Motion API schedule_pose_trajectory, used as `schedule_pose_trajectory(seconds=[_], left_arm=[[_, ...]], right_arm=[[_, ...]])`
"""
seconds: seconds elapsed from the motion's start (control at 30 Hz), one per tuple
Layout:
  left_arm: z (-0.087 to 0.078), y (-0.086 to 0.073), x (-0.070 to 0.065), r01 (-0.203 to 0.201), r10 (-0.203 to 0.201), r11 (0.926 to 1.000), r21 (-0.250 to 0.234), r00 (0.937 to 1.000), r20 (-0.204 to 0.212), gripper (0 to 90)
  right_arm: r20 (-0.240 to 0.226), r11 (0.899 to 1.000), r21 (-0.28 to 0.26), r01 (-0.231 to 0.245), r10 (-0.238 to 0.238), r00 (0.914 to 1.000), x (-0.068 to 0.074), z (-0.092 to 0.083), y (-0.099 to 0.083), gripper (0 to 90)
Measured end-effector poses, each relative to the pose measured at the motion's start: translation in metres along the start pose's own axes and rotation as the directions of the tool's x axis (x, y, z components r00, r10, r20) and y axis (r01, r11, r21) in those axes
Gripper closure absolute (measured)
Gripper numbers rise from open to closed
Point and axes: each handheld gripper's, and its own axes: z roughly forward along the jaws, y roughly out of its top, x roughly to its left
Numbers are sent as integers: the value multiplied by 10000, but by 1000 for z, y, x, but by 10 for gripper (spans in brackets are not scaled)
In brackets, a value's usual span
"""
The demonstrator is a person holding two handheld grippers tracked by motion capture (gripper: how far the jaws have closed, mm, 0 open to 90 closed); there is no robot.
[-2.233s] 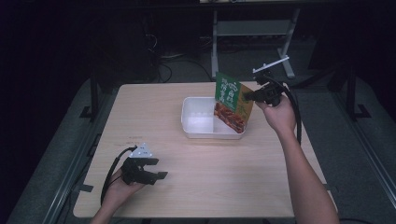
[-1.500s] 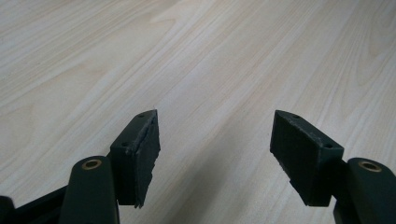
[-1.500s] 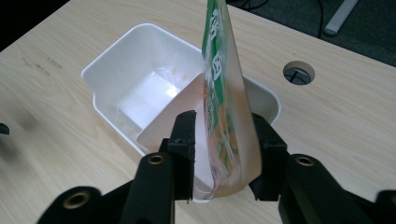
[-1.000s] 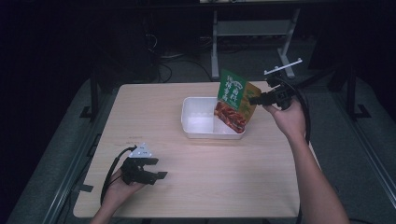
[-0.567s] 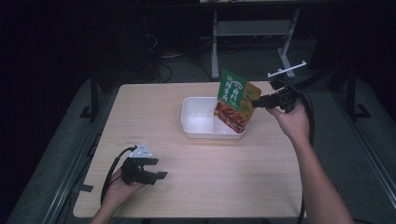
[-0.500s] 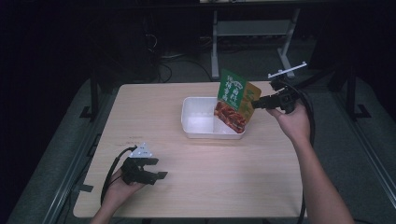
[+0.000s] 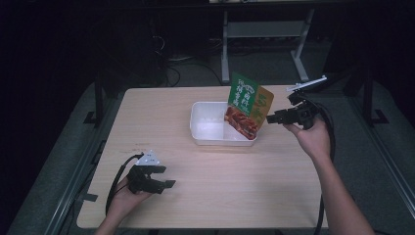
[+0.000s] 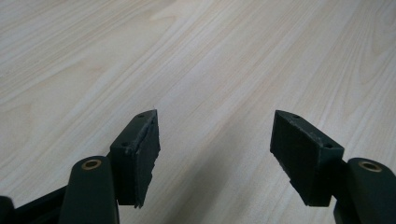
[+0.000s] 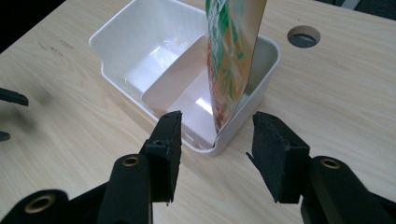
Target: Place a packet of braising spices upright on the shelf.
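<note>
Right gripper (image 9: 212, 140): jaws spread and just been opening; nothing pinched, the packet's lower edge ahead of the gap.
Packet (image 7: 248, 105): stands on end in the white bin (image 7: 208, 125), leaning on its right wall, long axis nearly upright, just left of the right gripper (image 7: 274, 118).
Bin: middle of the tabletop (image 7: 225, 196), towards the far edge.
Left gripper (image 8: 215, 144): jaws spread and empty, at the near left corner (image 7: 164, 183), well apart from the packet.
Nearer hand: right.
</note>
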Motion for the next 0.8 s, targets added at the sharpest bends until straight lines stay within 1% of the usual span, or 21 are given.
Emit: schedule_pose_trajectory(seconds=[0.5, 0.67, 0.8], left_arm=[[0, 0, 0, -24, 24, 10000, -9, 10000, -34, 328], [0, 0, 0, 6, -6, 10000, -10, 10000, -34, 328], [0, 0, -1, 10, -10, 10000, -16, 10000, -29, 327]], right_arm=[[-446, 9999, -10, 115, -115, 9989, 7, 3, -36, 495], [-595, 10000, -38, 80, -82, 9982, 9, 5, -52, 486], [-655, 10000, -48, 57, -60, 9978, 10, 7, -59, 484]])
